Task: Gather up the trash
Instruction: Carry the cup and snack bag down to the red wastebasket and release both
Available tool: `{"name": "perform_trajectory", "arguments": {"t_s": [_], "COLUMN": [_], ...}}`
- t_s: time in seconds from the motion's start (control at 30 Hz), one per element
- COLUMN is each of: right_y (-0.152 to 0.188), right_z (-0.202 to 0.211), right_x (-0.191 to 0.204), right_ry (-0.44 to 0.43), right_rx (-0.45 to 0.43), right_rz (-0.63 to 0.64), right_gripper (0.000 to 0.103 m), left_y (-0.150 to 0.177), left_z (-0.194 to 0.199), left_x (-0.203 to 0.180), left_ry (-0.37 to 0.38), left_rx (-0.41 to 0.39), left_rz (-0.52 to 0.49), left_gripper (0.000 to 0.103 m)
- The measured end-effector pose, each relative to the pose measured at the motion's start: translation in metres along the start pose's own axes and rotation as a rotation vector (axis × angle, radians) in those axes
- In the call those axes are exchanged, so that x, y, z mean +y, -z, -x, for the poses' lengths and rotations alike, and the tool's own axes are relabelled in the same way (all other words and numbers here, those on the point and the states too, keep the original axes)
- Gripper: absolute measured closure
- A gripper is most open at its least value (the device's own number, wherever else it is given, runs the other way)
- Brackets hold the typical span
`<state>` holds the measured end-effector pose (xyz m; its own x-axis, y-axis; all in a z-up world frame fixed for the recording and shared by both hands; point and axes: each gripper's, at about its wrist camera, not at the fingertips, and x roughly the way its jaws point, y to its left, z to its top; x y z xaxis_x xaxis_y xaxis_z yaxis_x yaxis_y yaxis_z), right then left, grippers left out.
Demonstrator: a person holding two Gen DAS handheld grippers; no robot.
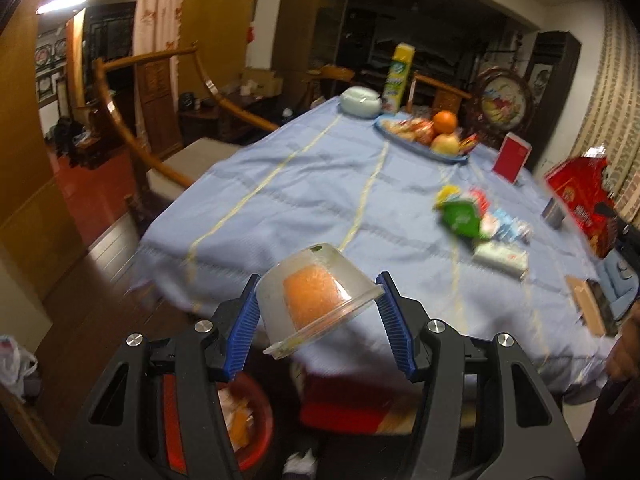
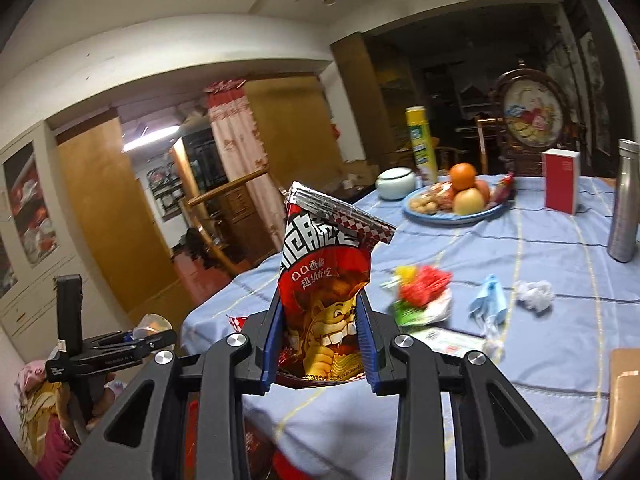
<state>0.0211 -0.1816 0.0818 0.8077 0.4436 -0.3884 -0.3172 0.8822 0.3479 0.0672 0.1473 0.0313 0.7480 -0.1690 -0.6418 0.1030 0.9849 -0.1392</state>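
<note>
My left gripper (image 1: 318, 280) is shut on a clear plastic dessert cup (image 1: 316, 300) with orange filling. The cup is tipped bottom-up, off the table's near-left corner. Below it on the floor stands a red bin (image 1: 250, 420) holding some rubbish. My right gripper (image 2: 320, 296) is shut on a red snack bag (image 2: 326, 276), upright with its foil top torn open, above the table's near edge. More wrappers (image 2: 420, 292) lie on the blue tablecloth (image 2: 540, 340), along with a blue scrap (image 2: 488, 300) and a crumpled white tissue (image 2: 534, 294). The right wrist view also shows the left gripper (image 2: 160, 334) low at the left.
A fruit plate (image 2: 452, 212), white jar (image 2: 396, 184), yellow spray can (image 2: 420, 144), red box (image 2: 560, 180) and steel bottle (image 2: 624, 200) stand further back. A wooden chair (image 1: 120, 120) is left of the table. A person's hand (image 1: 624, 352) is at the right edge.
</note>
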Motion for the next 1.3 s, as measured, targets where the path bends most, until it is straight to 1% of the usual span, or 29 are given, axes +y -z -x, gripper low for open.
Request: {"name": "perform_trajectory", "arguments": {"t_s": [0.1, 0.13, 0.2, 0.33, 0.4, 0.43, 0.47, 0.53, 0.6, 0.73, 0.83, 1.03, 1.13, 1.23, 1.3], "right_y": [0.004, 0.006, 0.008, 0.017, 0.024, 0.027, 0.031, 0.039, 0.047, 0.065, 0.081, 0.113, 0.13, 0.142, 0.147], "right_z": [-0.01, -0.015, -0.024, -0.046, -0.057, -0.062, -0.069, -0.082, -0.097, -0.119, -0.137, -0.178, -0.195, -0.209, -0.214], "right_x": [0.017, 0.025, 0.038, 0.068, 0.081, 0.088, 0.095, 0.11, 0.126, 0.155, 0.177, 0.216, 0.237, 0.252, 0.257], "right_ry": [-0.03, -0.045, -0.067, -0.101, -0.12, -0.129, -0.14, -0.16, -0.185, -0.224, -0.257, -0.312, -0.331, -0.344, -0.345], "right_rx": [0.036, 0.055, 0.084, 0.152, 0.192, 0.21, 0.234, 0.277, 0.325, 0.404, 0.472, 0.603, 0.659, 0.699, 0.714], "right_rz": [0.02, 0.026, 0.038, 0.075, 0.092, 0.099, 0.107, 0.125, 0.143, 0.183, 0.211, 0.272, 0.297, 0.315, 0.322], "right_gripper": [0.069, 0.069, 0.069, 0.069, 0.069, 0.069, 0.069, 0.069, 0.07, 0.069, 0.07, 0.069, 0.069, 0.067, 0.057], "left_y": [0.023, 0.033, 0.047, 0.082, 0.096, 0.104, 0.108, 0.115, 0.117, 0.116, 0.116, 0.124, 0.129, 0.131, 0.133], "left_z": [-0.001, -0.006, -0.012, -0.035, -0.045, -0.048, -0.049, -0.048, -0.043, -0.024, -0.015, -0.004, -0.001, 0.0, -0.001], "left_x": [0.026, 0.039, 0.053, 0.092, 0.107, 0.118, 0.124, 0.139, 0.152, 0.176, 0.187, 0.214, 0.224, 0.231, 0.233], "left_ry": [-0.045, -0.062, -0.079, -0.107, -0.142, -0.172, -0.181, -0.185, -0.198, -0.296, -0.373, -0.459, -0.48, -0.482, -0.48], "left_rx": [0.054, 0.085, 0.125, 0.23, 0.267, 0.28, 0.284, 0.287, 0.272, 0.205, 0.175, 0.155, 0.157, 0.159, 0.16], "left_rz": [0.011, 0.019, 0.034, 0.092, 0.109, 0.133, 0.149, 0.188, 0.216, 0.237, 0.243, 0.285, 0.3, 0.313, 0.318], "left_gripper": [0.046, 0.046, 0.046, 0.045, 0.032, 0.022, 0.018, 0.017, 0.013, 0.008, 0.007, 0.007, 0.007, 0.007, 0.007]}}
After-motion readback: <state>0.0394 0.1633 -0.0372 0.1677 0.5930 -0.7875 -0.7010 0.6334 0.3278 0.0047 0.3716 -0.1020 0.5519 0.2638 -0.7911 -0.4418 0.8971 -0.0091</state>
